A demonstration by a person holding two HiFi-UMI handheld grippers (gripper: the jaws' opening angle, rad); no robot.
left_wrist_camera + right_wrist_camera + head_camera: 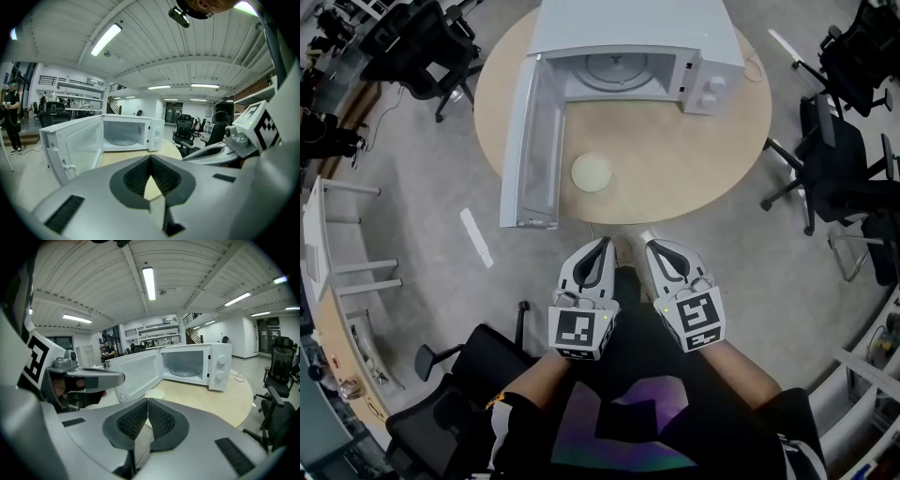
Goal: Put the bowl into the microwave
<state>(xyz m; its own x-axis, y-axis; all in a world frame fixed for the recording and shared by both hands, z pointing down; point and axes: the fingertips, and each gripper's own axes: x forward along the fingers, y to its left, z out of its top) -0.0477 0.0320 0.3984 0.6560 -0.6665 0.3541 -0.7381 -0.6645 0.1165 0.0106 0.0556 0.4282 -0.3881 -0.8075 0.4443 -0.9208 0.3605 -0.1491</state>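
Observation:
A white microwave (637, 47) stands at the far side of a round wooden table (712, 159), its door (530, 150) swung wide open to the left and the turntable inside bare. A pale, shallow bowl (592, 172) sits on the table in front of the open cavity, beside the door. Both grippers hang side by side off the table's near edge, over the floor. My left gripper (602, 244) is shut with nothing in it, and so is my right gripper (652, 246). In the right gripper view the bowl (154, 393) shows just beyond the closed jaw tips, with the microwave (194, 365) behind it.
Black office chairs (839, 159) stand to the right of the table, and more (422, 42) at the upper left. A white desk (333, 272) runs along the left. A strip of white tape (475, 237) lies on the floor. A person (11, 117) stands far off.

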